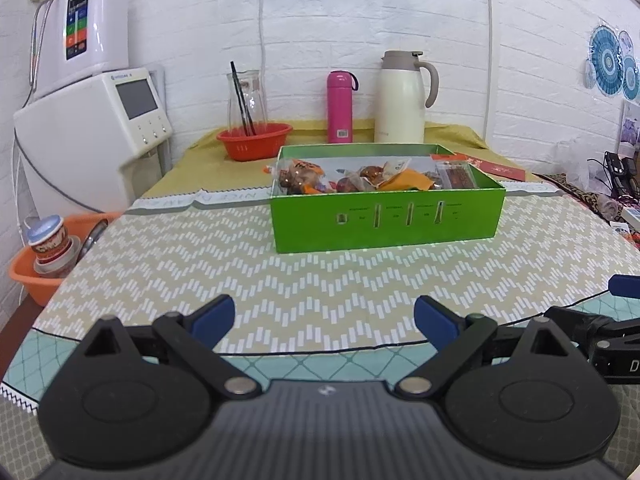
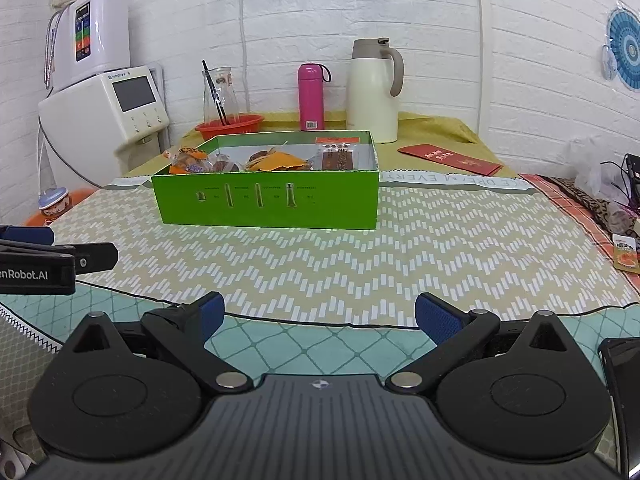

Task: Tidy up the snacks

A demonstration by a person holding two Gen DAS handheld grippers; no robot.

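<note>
- As wrapped snacks (image 1: 352,178) already fill the green box (image 1: 384,220) mid-table, sorting appears largely complete.
- Left gripper (image 1: 324,318) and right gripper (image 2: 318,318) hang near the box's front, jaws wide, empty.
- Pink flask (image 1: 339,108) and cream jug (image 1: 402,98) stand behind the box.

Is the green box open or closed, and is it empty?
Open and not empty: the green box has no lid on top, and wrapped snacks lie visible inside.

Green box (image 1: 384,220), pink bottle (image 1: 339,108), beige-and-white zigzag cloth (image 1: 240,272).
</note>
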